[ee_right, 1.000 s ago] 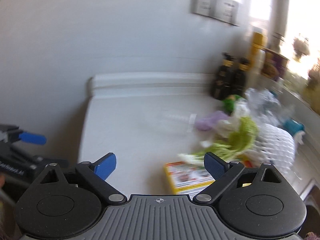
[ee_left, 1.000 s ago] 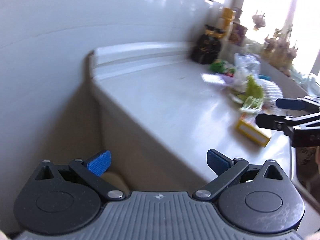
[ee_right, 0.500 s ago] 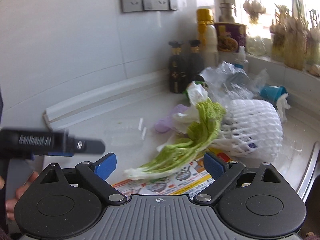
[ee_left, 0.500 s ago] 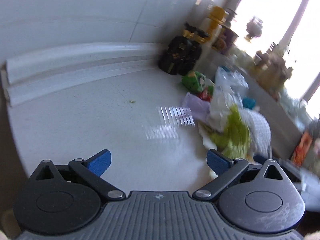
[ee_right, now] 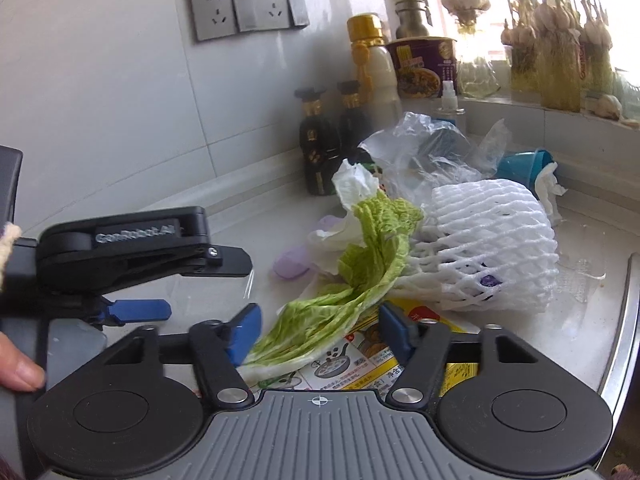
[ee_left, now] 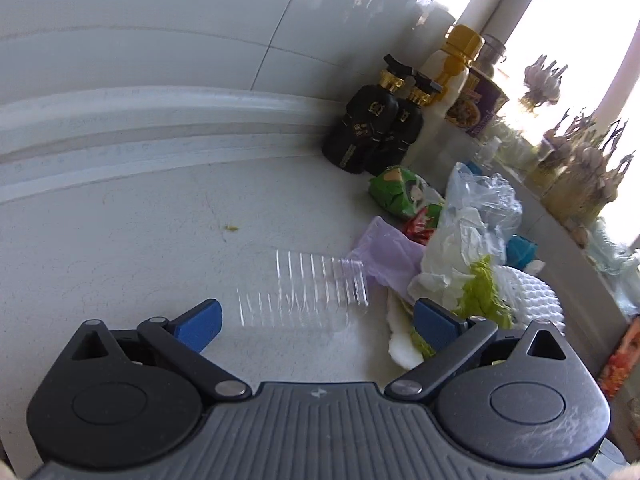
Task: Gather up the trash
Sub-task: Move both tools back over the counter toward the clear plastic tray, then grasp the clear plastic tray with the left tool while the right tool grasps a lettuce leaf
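A heap of trash lies on the white counter (ee_left: 140, 240). In it are a green cabbage leaf (ee_right: 340, 292), a yellow printed box (ee_right: 360, 364) under the leaf, a white foam net (ee_right: 488, 240), a clear plastic bag (ee_right: 420, 148), a purple bag (ee_left: 388, 256) and a green snack wrapper (ee_left: 396, 192). My right gripper (ee_right: 320, 330) hangs low over the box, and its jaws are closing with the leaf's stalk end between the blue pads. My left gripper (ee_left: 318, 322) is open, and a clear ribbed plastic tray (ee_left: 304, 292) lies just ahead between its fingers. The left gripper (ee_right: 200, 288) also shows at the left of the right wrist view.
Two black bottles (ee_left: 372, 132), a yellow-capped bottle (ee_right: 372, 64) and a noodle cup (ee_right: 424, 64) stand against the back wall. Jars of garlic (ee_right: 560, 64) line the windowsill. A metal sink rim (ee_right: 624, 320) runs at the right. A blue cup (ee_right: 524, 164) lies behind the net. A person's thumb (ee_right: 20, 368) holds the left gripper.
My left gripper swung from the counter's end to over the counter, up to the clear tray. My right gripper sank towards the cabbage leaf and its jaws narrowed around it.
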A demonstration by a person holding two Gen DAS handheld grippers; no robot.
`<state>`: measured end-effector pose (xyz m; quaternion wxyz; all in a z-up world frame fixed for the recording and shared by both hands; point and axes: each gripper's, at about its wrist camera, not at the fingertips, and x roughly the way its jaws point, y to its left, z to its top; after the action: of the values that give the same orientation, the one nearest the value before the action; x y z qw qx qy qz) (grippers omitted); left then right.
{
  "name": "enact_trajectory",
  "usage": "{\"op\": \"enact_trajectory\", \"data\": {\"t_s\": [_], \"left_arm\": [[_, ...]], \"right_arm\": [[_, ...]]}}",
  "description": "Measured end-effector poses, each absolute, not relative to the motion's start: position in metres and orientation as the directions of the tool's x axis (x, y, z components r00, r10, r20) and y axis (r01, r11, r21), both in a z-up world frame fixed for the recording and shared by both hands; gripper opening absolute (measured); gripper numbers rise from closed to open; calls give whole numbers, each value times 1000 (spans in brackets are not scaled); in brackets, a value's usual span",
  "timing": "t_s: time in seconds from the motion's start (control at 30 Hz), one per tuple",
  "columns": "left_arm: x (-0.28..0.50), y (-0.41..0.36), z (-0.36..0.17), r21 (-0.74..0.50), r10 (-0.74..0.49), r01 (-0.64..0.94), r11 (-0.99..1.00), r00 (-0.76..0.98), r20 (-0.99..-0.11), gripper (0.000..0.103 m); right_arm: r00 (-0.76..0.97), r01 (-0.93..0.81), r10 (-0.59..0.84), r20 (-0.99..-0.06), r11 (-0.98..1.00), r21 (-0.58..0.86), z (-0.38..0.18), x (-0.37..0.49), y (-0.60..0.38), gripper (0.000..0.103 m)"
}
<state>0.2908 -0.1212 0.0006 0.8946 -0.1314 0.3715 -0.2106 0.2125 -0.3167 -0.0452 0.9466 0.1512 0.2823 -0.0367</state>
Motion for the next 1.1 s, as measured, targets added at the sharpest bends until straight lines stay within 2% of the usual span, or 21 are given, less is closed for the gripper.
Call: {"op": "enact_trajectory", "data": {"t_s": [0.13, 0.33, 0.37, 0.47, 0.6, 0.87, 1.1], "left_arm": [[290, -131, 0, -319, -388, 232, 919, 673, -630, 100], [286, -137, -4, -273, -337, 206, 940, 692, -638, 77], [285, -137, -4, -273, -340, 209, 939, 692, -637, 72], [283, -137, -5, -268, -338, 213, 940, 698, -632, 71], [280, -133, -3, -269, -339, 214, 939, 704, -623, 68], [264, -114, 8, -297, -371, 233, 926, 710, -599, 67], [246, -90, 15, -334, -408, 250, 909, 699, -588, 67]], "right_arm": [[849, 151, 32, -527, 942, 300, -45, 210, -322, 38], [846, 131, 59, -529, 941, 314, -46, 211, -323, 18], [846, 128, 60, -529, 942, 310, -45, 210, -323, 17], [850, 121, 70, -522, 938, 324, -42, 209, -323, 15], [861, 97, 139, -490, 900, 426, -38, 206, -331, 10], [876, 46, 244, -417, 816, 576, -30, 197, -346, 6], [876, 1, 303, -375, 777, 630, -26, 190, -347, 5]]}}
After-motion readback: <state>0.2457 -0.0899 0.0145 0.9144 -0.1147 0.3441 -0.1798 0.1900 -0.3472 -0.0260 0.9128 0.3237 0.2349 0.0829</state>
